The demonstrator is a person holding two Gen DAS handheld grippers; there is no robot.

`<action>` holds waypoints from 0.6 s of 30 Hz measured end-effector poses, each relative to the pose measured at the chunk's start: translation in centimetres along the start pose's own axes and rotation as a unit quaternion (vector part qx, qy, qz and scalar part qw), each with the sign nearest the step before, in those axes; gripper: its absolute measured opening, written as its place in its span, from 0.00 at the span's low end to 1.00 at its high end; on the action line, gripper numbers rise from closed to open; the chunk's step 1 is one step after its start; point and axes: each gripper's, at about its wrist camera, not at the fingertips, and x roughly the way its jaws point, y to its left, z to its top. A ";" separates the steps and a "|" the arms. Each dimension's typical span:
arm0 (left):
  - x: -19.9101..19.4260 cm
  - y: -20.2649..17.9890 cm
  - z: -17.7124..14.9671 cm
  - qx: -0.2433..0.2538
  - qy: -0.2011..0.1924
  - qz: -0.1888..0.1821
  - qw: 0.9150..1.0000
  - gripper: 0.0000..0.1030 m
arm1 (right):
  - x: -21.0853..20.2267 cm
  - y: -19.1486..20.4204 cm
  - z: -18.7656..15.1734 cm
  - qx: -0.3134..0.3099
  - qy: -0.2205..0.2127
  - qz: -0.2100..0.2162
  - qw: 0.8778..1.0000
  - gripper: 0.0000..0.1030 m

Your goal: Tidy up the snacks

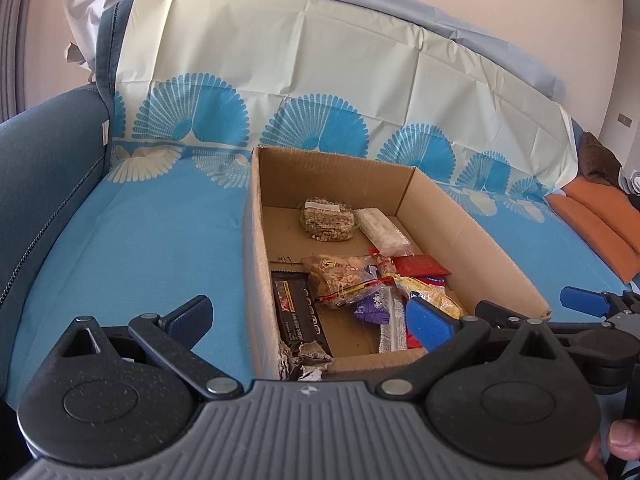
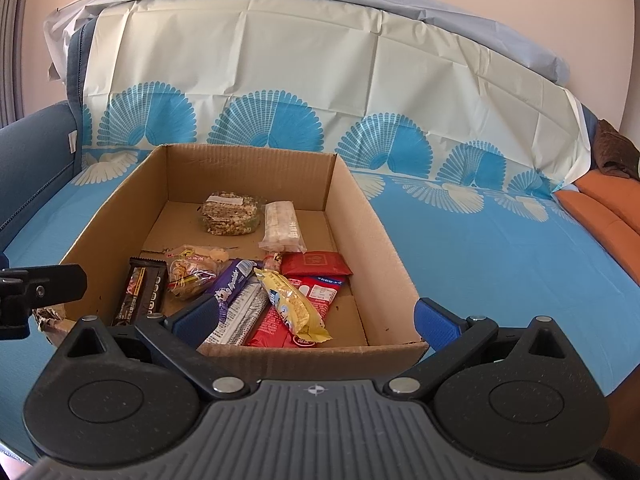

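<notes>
Both grippers hang wide open with nothing in them: the left gripper (image 1: pixel 310 318) straddles the near-left corner of the cardboard box (image 2: pixel 374 236), one finger outside the left wall and one over the snacks, while my right gripper (image 2: pixel 318 320) sits at the near wall, spread across its right half

All the snacks are inside the box, which rests on a sofa under a blue fan-print cover (image 2: pixel 500 248). Most crowd the near half; two lie apart toward the far wall

I judge everything here to be light, crinkly and slippery film, so I would pinch across the narrow width at mid-length and not at a sealed end. The black protein bar (image 2: pixel 140 294) looks stiff and should hold well; it lies along the left wall, long axis running near to far. The yellow snack packet (image 2: pixel 294 304) looks puffy and crushable, and slants from far-left to near-right over a red pack (image 2: pixel 276 330). The purple chocolate bar (image 2: pixel 232 280) slants the other way. The seed brittle block (image 2: pixel 230 214) at the far end looks brittle; the white rice bar (image 2: pixel 282 226) beside it points near to far
</notes>
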 end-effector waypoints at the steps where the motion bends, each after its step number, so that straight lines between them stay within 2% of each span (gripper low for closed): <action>1: 0.0 0.0 0.0 0.001 -0.001 0.000 1.000 1.00 | 0.0 0.0 0.0 0.000 0.000 0.000 1.000 0.99; 12: 0.0 0.0 0.0 0.002 -0.008 -0.005 1.000 1.00 | 0.0 0.0 0.0 0.000 0.000 0.000 1.000 0.99; 18: -0.5 -0.2 -0.1 0.015 -0.026 -0.007 1.000 1.00 | 0.0 0.1 0.1 0.001 0.000 0.000 1.000 0.99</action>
